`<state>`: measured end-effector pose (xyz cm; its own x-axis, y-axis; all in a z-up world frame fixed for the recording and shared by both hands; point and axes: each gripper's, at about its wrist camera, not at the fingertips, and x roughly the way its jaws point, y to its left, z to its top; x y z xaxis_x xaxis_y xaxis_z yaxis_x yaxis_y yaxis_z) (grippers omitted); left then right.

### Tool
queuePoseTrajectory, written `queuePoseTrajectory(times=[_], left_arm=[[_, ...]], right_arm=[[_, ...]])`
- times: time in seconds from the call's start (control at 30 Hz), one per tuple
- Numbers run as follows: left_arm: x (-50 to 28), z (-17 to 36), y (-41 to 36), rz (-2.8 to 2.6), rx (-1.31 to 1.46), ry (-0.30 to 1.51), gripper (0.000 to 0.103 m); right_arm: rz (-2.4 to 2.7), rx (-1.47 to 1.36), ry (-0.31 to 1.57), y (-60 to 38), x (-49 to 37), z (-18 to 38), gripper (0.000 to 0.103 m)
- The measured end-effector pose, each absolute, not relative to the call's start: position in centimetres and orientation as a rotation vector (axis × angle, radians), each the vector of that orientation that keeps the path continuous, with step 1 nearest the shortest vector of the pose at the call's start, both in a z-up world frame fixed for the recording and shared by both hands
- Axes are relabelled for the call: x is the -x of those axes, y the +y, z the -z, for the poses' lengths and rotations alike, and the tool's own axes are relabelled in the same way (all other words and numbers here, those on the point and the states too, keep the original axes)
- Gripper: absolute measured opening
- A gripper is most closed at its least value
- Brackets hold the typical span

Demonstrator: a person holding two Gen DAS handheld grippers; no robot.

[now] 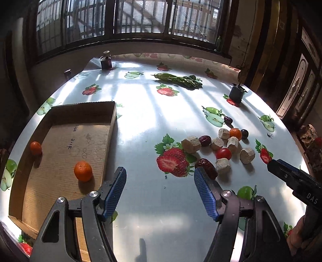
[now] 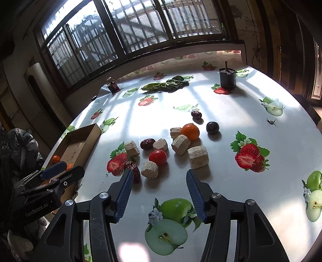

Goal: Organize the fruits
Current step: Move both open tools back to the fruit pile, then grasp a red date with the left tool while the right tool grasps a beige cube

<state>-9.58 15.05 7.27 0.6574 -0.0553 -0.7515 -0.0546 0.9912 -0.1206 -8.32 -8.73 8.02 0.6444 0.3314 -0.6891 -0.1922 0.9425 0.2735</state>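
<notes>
window [image 1: 124, 18] backlight | tablecloth [image 1: 157, 112] glare (blown out) | fisheye edges dark

The table [image 2: 231, 125] carries a cardboard box [image 1: 66, 141], scattered fruits [image 2: 158, 157] and greens [image 2: 165, 85].

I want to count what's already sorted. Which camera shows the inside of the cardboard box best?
The left wrist view: the cardboard box lies close, floor exposed, two oranges inside. The right wrist view shows it far off, partly behind the left gripper.
</notes>
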Motion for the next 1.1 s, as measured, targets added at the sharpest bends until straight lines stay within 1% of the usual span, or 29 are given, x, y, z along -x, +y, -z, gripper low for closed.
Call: queuePoseTrajectory(times=[0.13,0.3,0.33,0.37,0.4,0.63,0.87,1.0,1.1], left_arm=[[8.7,-6.5,16.4,-0.024,0.159,0.887,0.069],[7.4,-5.6,13.1,0.088,0.107,0.898,0.068],[7.1,-5.3,12.4,0.110,0.098,0.905,0.065],[6.8,-4.8,11.5,0.134,0.082,0.913,0.059],[6.5,-4.4,10.7,0.156,0.065,0.918,0.058],[4.5,-2.5,8.3,0.245,0.031,0.937,0.058],[3.7,-2.0,7.3,0.302,0.043,0.931,0.058],[3.2,-1.7,7.0,0.323,0.065,0.943,0.058],[2.9,-1.7,6.6,0.335,0.072,0.948,0.057]], right_arm=[[-0.223,-0.189,0.825,-12.0,7.5,-8.0,0.059],[-0.169,-0.246,0.866,-15.1,5.6,-7.5,0.059],[-0.173,-0.257,0.882,-15.2,5.1,-7.3,0.059],[-0.183,-0.262,0.900,-15.0,4.5,-7.1,0.059],[-0.193,-0.260,0.913,-14.6,4.0,-6.9,0.059],[-0.245,-0.178,0.957,-10.5,1.0,-4.7,0.059],[-0.246,-0.167,0.993,-9.8,-0.1,-2.6,0.059],[-0.243,-0.170,0.982,-9.8,-0.2,-2.5,0.058],[-0.239,-0.178,0.979,-10.0,-0.1,-2.5,0.046]])
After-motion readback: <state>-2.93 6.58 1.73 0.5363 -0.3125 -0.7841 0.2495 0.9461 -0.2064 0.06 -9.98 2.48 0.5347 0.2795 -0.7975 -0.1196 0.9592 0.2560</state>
